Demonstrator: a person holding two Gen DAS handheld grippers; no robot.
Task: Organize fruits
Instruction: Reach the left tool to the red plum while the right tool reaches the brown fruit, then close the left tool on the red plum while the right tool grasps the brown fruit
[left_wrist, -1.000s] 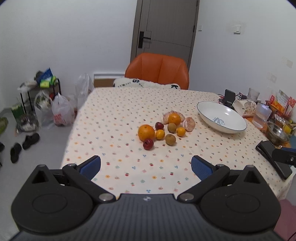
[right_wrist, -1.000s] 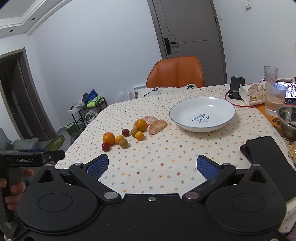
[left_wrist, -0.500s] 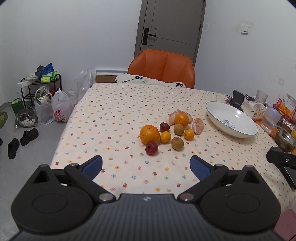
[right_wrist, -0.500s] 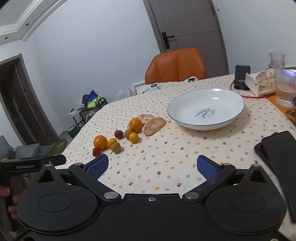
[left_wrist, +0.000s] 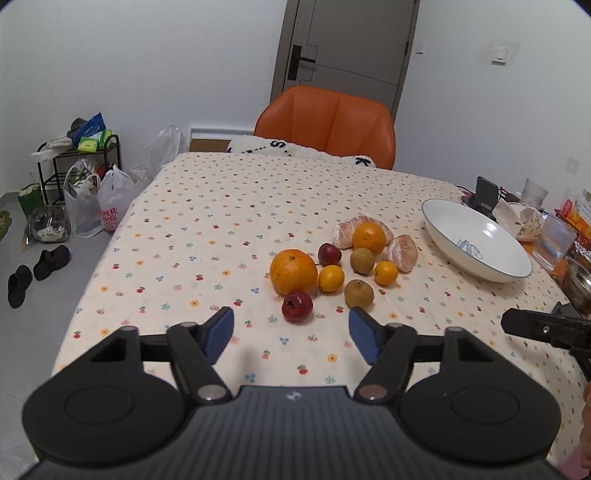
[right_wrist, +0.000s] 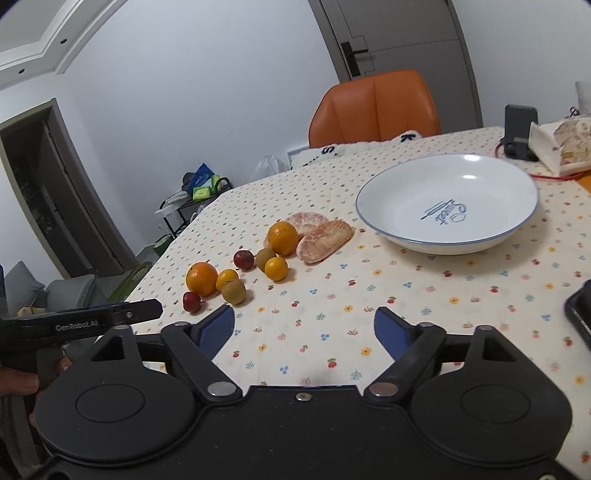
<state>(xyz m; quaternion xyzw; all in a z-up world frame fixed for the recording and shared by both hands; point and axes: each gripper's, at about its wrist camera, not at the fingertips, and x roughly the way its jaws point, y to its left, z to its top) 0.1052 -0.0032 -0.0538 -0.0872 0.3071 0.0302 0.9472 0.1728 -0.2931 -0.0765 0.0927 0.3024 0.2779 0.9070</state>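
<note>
Table (left_wrist: 207, 206): fruit cluster (left_wrist: 332, 266) runs toward bowl (left_wrist: 476, 236).

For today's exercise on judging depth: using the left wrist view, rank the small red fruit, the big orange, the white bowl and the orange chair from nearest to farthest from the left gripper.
1. The small red fruit, just ahead of the open left gripper.
2. The big orange, directly behind it.
3. The white bowl, off to the right, empty.
4. The orange chair, beyond the table's far edge.

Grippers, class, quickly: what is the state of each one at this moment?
Left gripper: open, holding nothing, just short of the small red fruit.
Right gripper: open, holding nothing, above the tablecloth.
</note>
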